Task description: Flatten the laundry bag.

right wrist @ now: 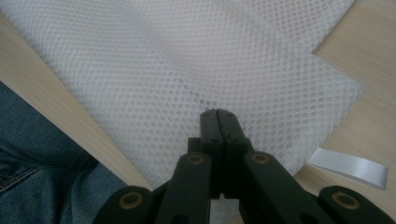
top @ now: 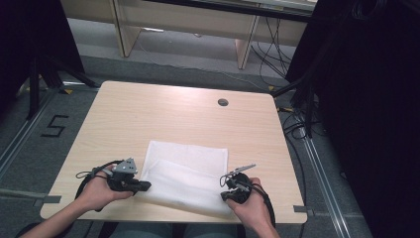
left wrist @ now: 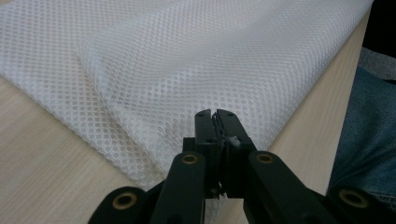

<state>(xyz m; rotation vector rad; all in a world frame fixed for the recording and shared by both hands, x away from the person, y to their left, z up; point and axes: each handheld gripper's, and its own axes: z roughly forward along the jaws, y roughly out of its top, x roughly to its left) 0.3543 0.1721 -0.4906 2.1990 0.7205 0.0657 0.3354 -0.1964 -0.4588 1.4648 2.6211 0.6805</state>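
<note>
A white mesh cloth [top: 187, 171] lies on the near half of a light wooden table [top: 173, 114], its near part doubled over and slightly raised. My left gripper [top: 144, 186] is at the cloth's near left corner and my right gripper [top: 229, 193] at its near right corner. In the left gripper view the gripper [left wrist: 215, 114] has its jaws pressed together with a bit of the cloth [left wrist: 187, 56] pinched in the seam. In the right gripper view the gripper [right wrist: 218, 113] is likewise shut, with the cloth [right wrist: 177, 60] running under and between its jaws.
A white ribbon tag [right wrist: 350, 169] lies on the table beside the cloth's corner. A round cable hole [top: 223, 102] sits near the table's far edge. The person's jeans [left wrist: 369, 140] are just past the near edge. Desk legs and cables stand on the floor beyond.
</note>
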